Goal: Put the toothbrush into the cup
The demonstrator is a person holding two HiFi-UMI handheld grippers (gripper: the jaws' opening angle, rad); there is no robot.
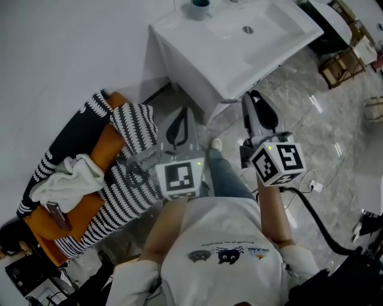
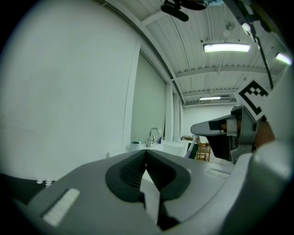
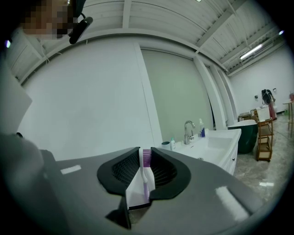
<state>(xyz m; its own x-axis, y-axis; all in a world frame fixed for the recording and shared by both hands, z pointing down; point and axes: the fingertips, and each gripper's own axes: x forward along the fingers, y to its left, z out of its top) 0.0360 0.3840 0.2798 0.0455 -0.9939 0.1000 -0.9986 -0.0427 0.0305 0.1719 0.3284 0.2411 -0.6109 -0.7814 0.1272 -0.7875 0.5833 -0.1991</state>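
Note:
A white toothbrush with purple bristles [image 3: 145, 174] stands upright between the pads of my right gripper [image 3: 146, 152], which is shut on it. In the head view that right gripper [image 1: 254, 98] points at the white washbasin [image 1: 281, 36]. A blue-grey cup [image 1: 200, 8] stands on the basin's back left corner, far ahead of both grippers. The same cup [image 3: 166, 145] shows small to the left of the faucet [image 3: 188, 133]. My left gripper [image 1: 179, 119] is beside the right one, shut with nothing in it [image 2: 146, 154]. From it the cup [image 2: 135, 145] is distant.
A couch with orange seat, striped cushions [image 1: 134, 128] and a white cloth [image 1: 69, 179] lies at the left by the wall. A black cable [image 1: 320, 224] trails over the marble floor at the right. A wooden stool [image 1: 341, 66] stands beyond the basin's right side.

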